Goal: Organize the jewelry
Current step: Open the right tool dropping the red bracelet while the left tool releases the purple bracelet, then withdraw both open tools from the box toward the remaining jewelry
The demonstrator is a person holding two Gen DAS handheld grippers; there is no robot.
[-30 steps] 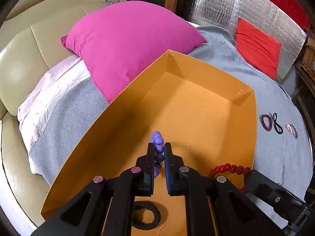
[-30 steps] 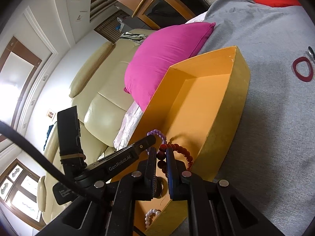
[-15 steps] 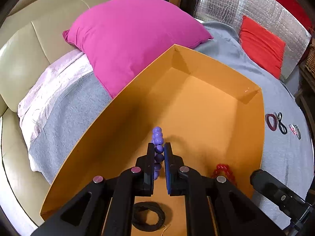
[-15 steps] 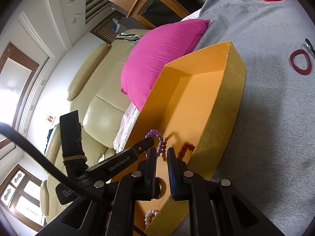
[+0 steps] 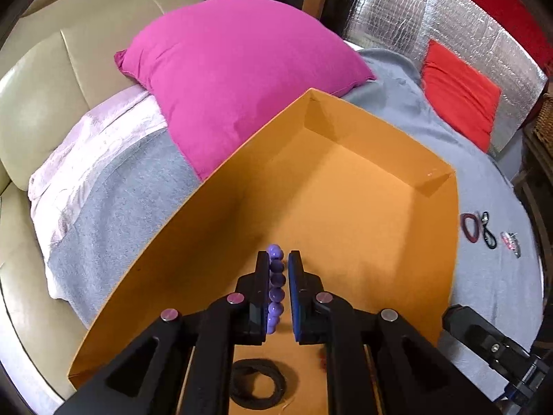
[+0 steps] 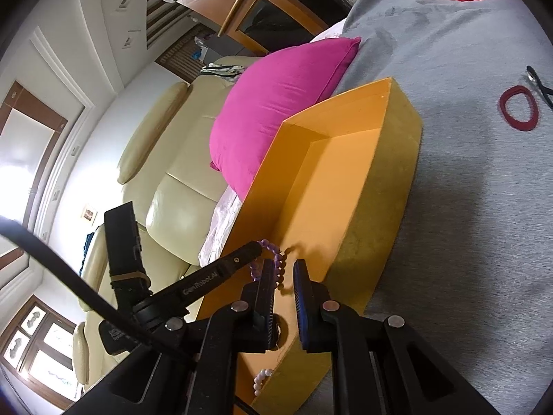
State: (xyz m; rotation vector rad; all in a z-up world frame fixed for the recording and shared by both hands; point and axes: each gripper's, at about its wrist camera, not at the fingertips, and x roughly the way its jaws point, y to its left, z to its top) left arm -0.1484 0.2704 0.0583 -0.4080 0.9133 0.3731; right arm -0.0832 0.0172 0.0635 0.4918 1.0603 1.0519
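Observation:
My left gripper (image 5: 279, 258) is shut on a purple bead bracelet (image 5: 275, 287) and holds it over the open orange box (image 5: 363, 186). The purple bracelet (image 6: 273, 256) and the left gripper (image 6: 256, 249) also show in the right wrist view. My right gripper (image 6: 284, 267) is open and empty above the box's near end (image 6: 387, 159). A black hair tie (image 5: 257, 382) and a bit of a red bead bracelet (image 5: 322, 361) lie on the box floor. A white bead bracelet (image 6: 260, 378) lies in the box corner.
The box sits on a grey blanket (image 5: 484, 269) on a cream sofa (image 5: 45, 79). A pink cushion (image 5: 228, 76) lies behind the box. A dark red hair tie (image 5: 469, 227), a black hair tie (image 5: 487, 230) and a small clip (image 5: 511, 241) lie on the blanket to the right.
My right gripper opened and let go of the red bead bracelet, which dropped into the box. My left gripper moved further over the box with the purple bracelet.

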